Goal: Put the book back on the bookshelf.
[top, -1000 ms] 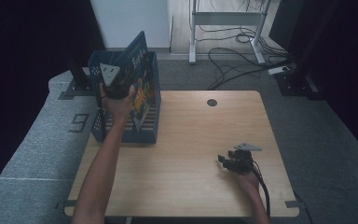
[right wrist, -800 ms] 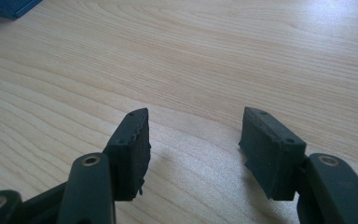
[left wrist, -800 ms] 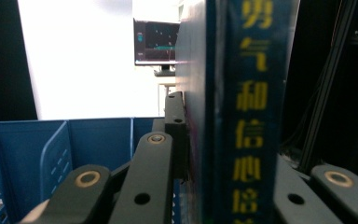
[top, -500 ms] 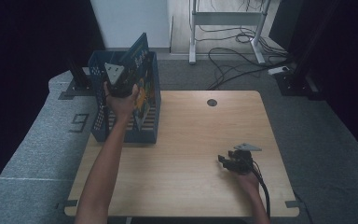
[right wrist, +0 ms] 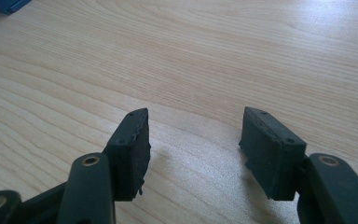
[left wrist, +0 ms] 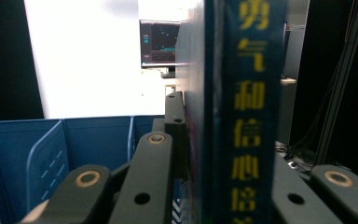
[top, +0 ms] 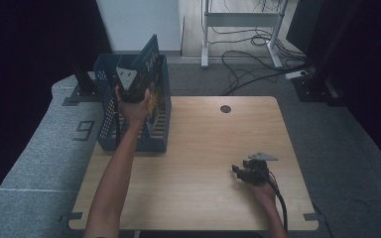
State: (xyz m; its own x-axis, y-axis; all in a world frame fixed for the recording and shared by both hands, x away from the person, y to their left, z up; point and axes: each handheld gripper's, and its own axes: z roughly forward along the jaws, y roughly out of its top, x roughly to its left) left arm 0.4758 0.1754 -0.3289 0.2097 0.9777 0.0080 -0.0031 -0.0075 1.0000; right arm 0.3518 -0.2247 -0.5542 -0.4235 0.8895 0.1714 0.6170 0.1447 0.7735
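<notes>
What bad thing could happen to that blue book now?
The left gripper pinches the blue book by one edge only, above the blue file rack. The book is tall, so it might swing or slip from the jaws.

The rack has dividers; the book's bottom edge could catch on one and jam, or push the rack along the table.

The right gripper rests open, far from the rack, so nothing steadies the rack.
</notes>
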